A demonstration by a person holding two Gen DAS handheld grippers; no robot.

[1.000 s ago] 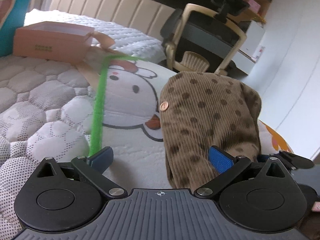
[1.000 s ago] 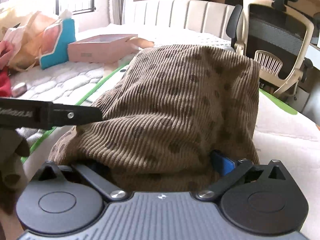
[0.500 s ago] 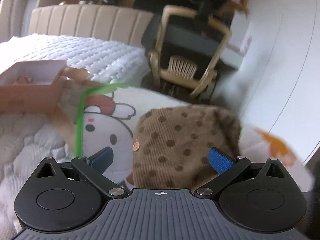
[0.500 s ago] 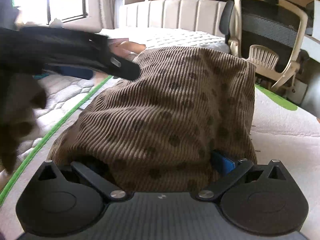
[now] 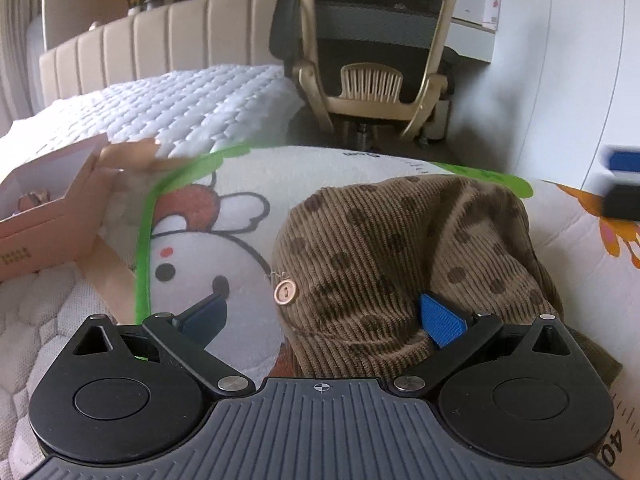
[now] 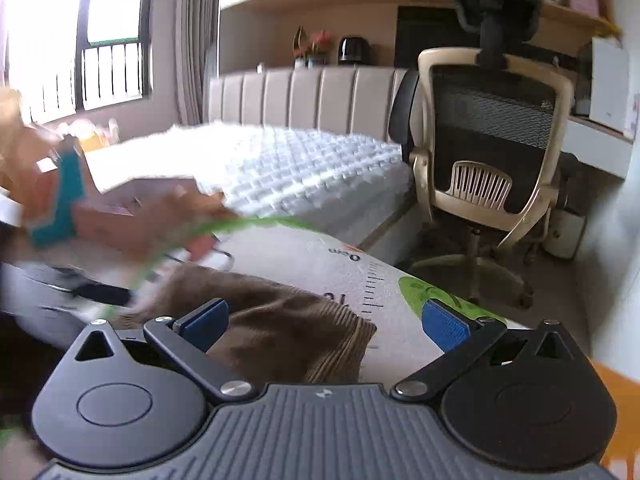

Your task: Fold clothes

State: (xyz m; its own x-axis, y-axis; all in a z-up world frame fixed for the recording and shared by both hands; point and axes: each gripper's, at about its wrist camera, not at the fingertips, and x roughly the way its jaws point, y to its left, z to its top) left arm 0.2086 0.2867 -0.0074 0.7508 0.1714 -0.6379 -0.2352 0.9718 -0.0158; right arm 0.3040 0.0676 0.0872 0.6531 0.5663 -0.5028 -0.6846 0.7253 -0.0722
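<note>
Left gripper [image 5: 322,314]: jaws wide open, nothing gripped. Blue pad at 3 o'clock touching or just over the brown cloth; hard to tell which. Dark pad at 9 o'clock over the white mat, apart from the cloth.

Right gripper [image 6: 325,320]: jaws wide open, nothing gripped. Corner of the cloth lying between the two blue pads, nearer the pad at 9 o'clock. Cannot tell if touching.

Brown spotted garment [image 5: 404,256]: ribbed cloth with dark dots, bunched in a soft heap on the mat. Sitting at the middle to 3 o'clock side of the left view. In the right view, low and flat at 7 o'clock.

Button [image 5: 285,292]: round, light brown, on the 9 o'clock edge of the heap.

Cartoon mat [image 5: 224,240]: white with a green edge and a funny face, spread on the bed under the cloth.

Pink box [image 5: 48,220]: open, at 9 o'clock, beside the mat.

Office chair [image 5: 376,56]: at 12 o'clock, past the bed.

Right view, 9 o'clock side: blurry, cannot tell much.
</note>
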